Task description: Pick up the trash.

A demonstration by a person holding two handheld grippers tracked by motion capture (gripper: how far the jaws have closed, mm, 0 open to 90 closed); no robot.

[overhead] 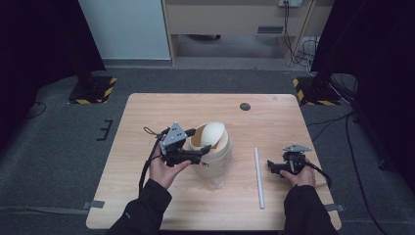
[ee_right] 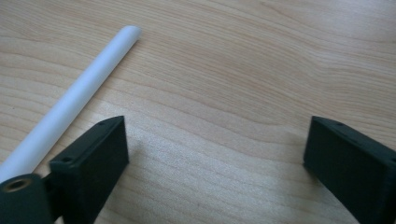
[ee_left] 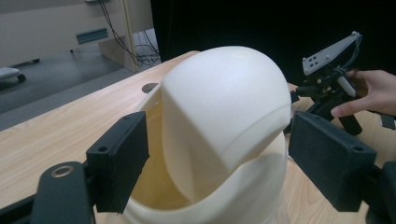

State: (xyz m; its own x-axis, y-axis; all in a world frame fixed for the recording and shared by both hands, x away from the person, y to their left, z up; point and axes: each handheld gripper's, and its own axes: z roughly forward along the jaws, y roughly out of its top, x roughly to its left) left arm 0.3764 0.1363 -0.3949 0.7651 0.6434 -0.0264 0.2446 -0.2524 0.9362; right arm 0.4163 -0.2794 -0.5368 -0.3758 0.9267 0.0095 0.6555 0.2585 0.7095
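A cream bin (overhead: pixel 215 161) with a tilted swing lid (overhead: pixel 213 132) stands mid-table. My left gripper (overhead: pixel 197 142) is at its left rim. In the left gripper view its jaws (ee_left: pixel 217 135) stand wide apart on either side of the lid (ee_left: pixel 224 116), with nothing visibly clamped. A white tube (overhead: pixel 258 176) lies to the right of the bin, along the table's depth. My right gripper (overhead: pixel 270 166) rests low just to the right of the tube, pointing at it. It is open (ee_right: pixel 215 140) over bare wood, with the tube (ee_right: pixel 70 102) outside its left jaw.
The wooden table (overhead: pixel 147 112) has a small black disc (overhead: pixel 244 106) near its far edge. Grey floor surrounds it, with black stands at both far corners. The other hand and its gripper (ee_left: pixel 327 84) show beyond the bin in the left gripper view.
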